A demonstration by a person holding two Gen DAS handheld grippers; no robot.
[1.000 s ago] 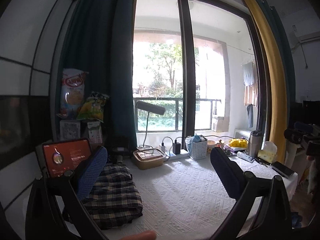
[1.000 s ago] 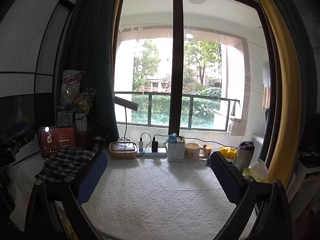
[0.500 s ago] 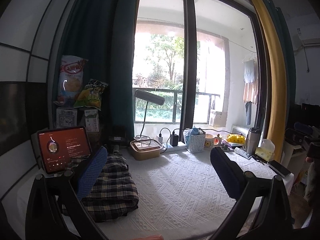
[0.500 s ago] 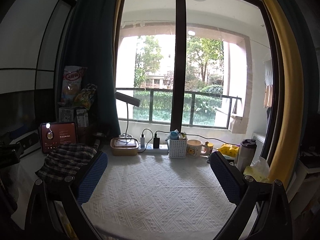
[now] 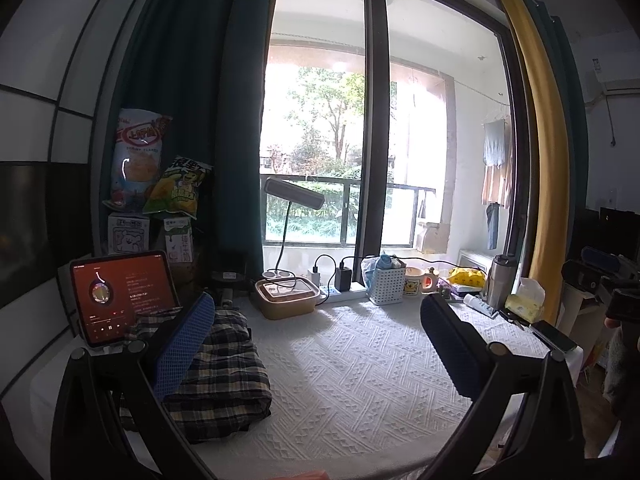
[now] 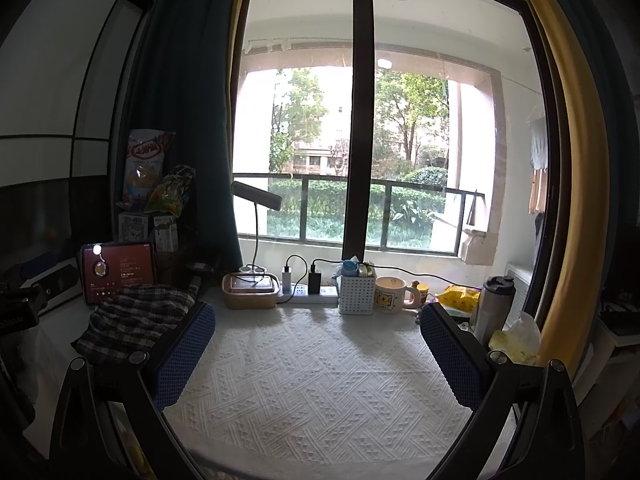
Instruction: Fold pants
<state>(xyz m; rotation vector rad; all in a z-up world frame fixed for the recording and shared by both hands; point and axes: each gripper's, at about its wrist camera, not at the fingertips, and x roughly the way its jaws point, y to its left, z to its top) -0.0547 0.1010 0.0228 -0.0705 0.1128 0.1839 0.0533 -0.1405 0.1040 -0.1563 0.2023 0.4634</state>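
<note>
Left wrist view shows our left gripper (image 5: 316, 344) and right gripper (image 6: 316, 352) both spread wide and empty, the folded pants (image 5: 218, 368) lying beside the tablet (image 5: 122, 296), which a careless reach could topple.

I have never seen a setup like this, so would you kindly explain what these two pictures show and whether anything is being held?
There is no robot here: a person holds a two-finger gripper in each hand, and each carries a wide-angle camera looking along its fingers. One picture comes from the left gripper, the other from the right gripper. Both stand open and hold nothing. Below them is a table under a white textured cloth. The plaid pants lie folded at its left, in front of a tablet. Along the window stand a lunch box, a mug and a flask.
</note>
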